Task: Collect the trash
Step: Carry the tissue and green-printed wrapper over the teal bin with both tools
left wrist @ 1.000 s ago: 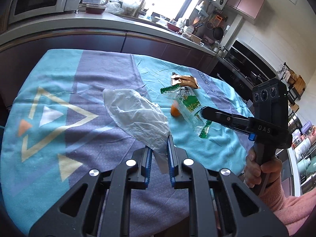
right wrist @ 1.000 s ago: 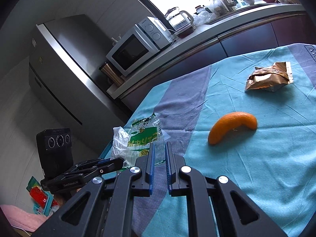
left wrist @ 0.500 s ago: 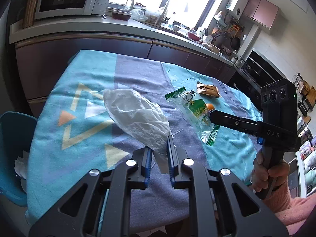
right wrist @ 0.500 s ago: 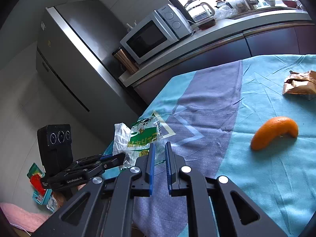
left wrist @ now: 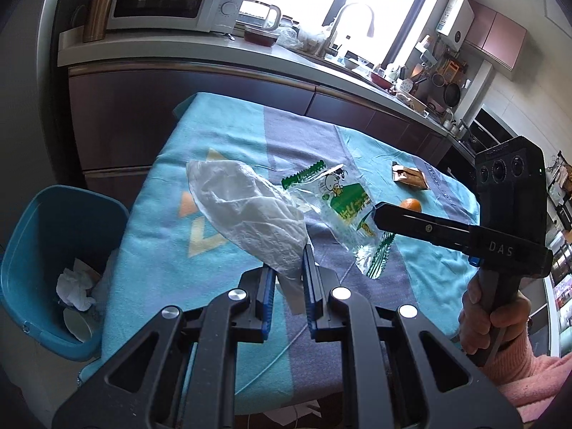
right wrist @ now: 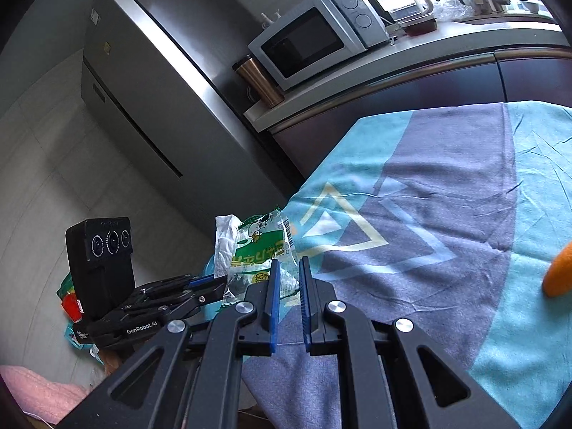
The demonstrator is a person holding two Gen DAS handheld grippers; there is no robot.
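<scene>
Trash is partly gathered: the left gripper pinches a crumpled white plastic bag and the right gripper a clear green-printed snack wrapper, both near the blue bin (already holding tissues), while beyond them an orange peel and brown foil packet remain.

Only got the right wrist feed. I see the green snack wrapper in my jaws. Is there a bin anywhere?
Observer: Yes. The left wrist view shows a blue bin on the floor beside the tablecloth, with crumpled paper inside.
Operator: The left gripper's tips are hidden for me. Is it holding anything?
Observer: The left gripper is shut on a white plastic bag.
Operator: Any trash besides the orange piece at my edge?
Observer: A brown wrapper lies on the tablecloth beyond it.
</scene>
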